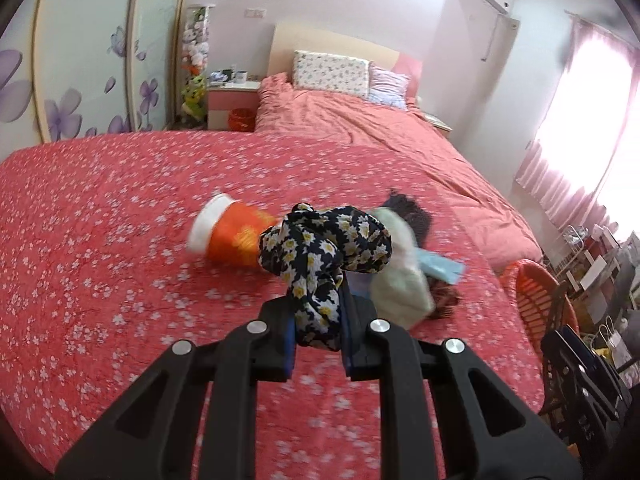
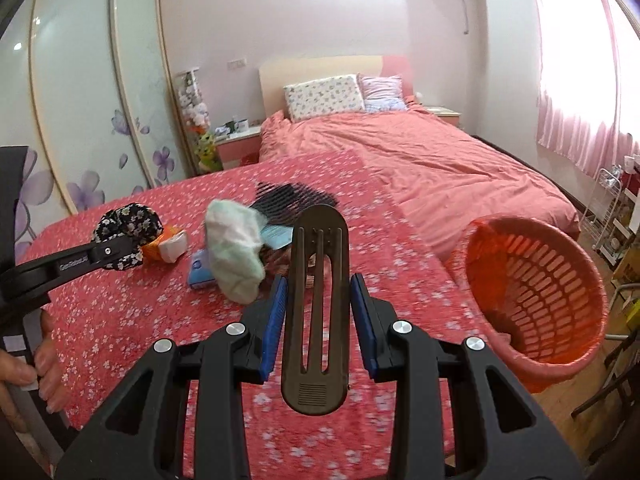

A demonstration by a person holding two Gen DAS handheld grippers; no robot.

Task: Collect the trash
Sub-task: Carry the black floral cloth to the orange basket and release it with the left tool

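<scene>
My left gripper (image 1: 318, 312) is shut on a black scrunchie with white daisies (image 1: 324, 256), lifted above the red floral bedspread (image 1: 100, 240). In the right wrist view the same scrunchie (image 2: 128, 220) hangs at the left gripper's tip (image 2: 120, 250). My right gripper (image 2: 320, 280) is shut on a brown oblong hair clip (image 2: 316, 312), held upright off the bed. On the bedspread lie a tipped orange cup with a white rim (image 1: 232, 236), a pale green crumpled wad (image 2: 236, 252), a blue packet (image 2: 200, 272) and a black comb (image 2: 296, 200).
An orange slotted basket (image 2: 560, 280) stands at the bed's right side, close to the right gripper. A pink duvet and pillows (image 2: 324, 96) lie beyond. A wardrobe with purple flowers (image 1: 80, 80) is at left. A hand (image 2: 24, 368) grips the left tool.
</scene>
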